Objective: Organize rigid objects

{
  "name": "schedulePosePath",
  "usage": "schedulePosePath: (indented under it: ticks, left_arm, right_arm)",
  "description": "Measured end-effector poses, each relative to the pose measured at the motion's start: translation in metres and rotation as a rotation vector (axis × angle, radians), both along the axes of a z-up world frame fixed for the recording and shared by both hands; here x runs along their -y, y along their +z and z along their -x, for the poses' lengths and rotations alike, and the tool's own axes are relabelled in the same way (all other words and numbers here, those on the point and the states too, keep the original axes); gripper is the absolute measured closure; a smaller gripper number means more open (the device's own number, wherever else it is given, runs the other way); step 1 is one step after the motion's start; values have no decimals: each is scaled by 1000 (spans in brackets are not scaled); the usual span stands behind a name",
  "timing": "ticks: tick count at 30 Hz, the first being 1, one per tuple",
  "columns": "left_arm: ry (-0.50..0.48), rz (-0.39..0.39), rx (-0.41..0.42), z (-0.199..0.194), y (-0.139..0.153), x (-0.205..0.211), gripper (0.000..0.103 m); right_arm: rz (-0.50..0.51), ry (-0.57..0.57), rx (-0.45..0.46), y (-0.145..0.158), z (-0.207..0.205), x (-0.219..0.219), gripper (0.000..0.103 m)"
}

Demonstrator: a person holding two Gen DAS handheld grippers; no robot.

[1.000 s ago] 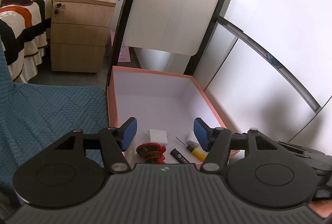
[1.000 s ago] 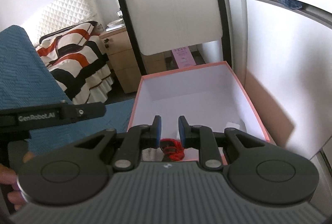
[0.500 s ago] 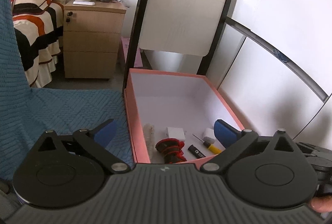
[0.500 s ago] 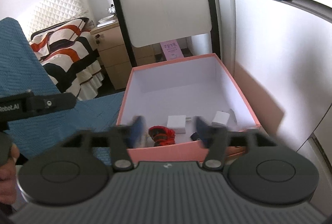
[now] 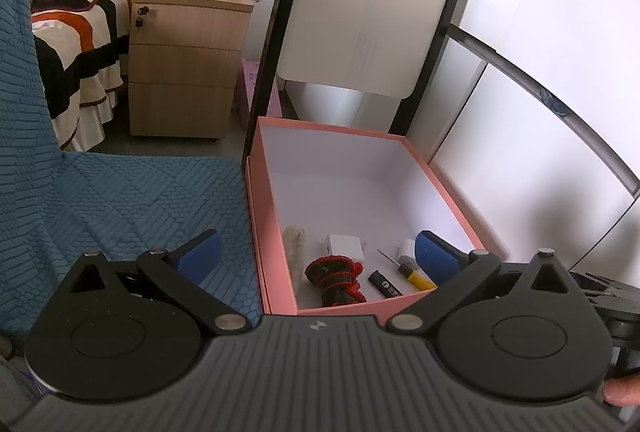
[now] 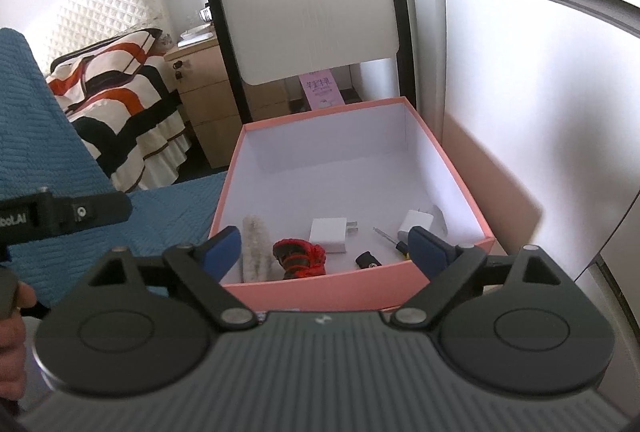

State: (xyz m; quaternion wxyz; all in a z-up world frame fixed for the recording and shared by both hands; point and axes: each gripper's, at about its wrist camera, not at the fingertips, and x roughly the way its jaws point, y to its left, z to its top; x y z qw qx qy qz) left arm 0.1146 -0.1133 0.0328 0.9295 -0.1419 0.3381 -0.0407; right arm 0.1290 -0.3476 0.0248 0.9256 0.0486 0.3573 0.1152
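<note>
A pink box [image 5: 440, 180] [image 6: 360, 288] with a white inside holds several small things at its near end: a red and black object [image 5: 335, 278] [image 6: 299, 255], a white charger [image 5: 345, 246] [image 6: 329, 229], a second white plug [image 6: 416, 222], a black lighter [image 5: 385, 283] [image 6: 367, 259], a yellow-handled screwdriver [image 5: 414, 274] and a whitish brush [image 5: 294, 248] [image 6: 256, 244]. My left gripper [image 5: 316, 256] is open and empty, held above the box's near edge. My right gripper [image 6: 324, 246] is open and empty, just before the box's near wall.
A blue textured cover [image 5: 120, 208] lies left of the box. A folded white chair [image 5: 360, 24] leans behind it. A wooden nightstand [image 5: 184, 60] and a striped bed [image 5: 76, 44] stand at the back left. A white panel [image 5: 540, 160] is on the right.
Both grippers have opened wide and drawn back and up from the box. The red and black object that lay between the right jaws now lies in the box.
</note>
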Motion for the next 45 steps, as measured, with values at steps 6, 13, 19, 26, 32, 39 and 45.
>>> schedulePosePath:
  ticks: [6,13,19,26,32,39,45]
  left_arm:
    - [-1,-11,-42,-5,-5,1,0]
    - [21,2,-52,-5,-8,-3,0]
    - [22,0,-71,-6,-10,-2,0]
    - [25,6,-77,-8,-12,-1,0]
    - [27,7,-79,-8,-12,-1,0]
    - [30,-1,-79,-8,-13,0,0]
    - [30,-1,-83,-9,-13,0,0]
  right_arm:
    - [1,11,-15,-6,-2,-2,11]
    - [4,-2,-26,-9,-5,0,11]
    - [4,2,-35,-12,-6,-1,11]
    - [5,-2,-36,-13,-7,0,11]
    - [4,-1,-35,-12,-7,1,11]
    - [8,6,-40,-14,-8,0,11]
    - [8,7,-45,-14,-9,0,11]
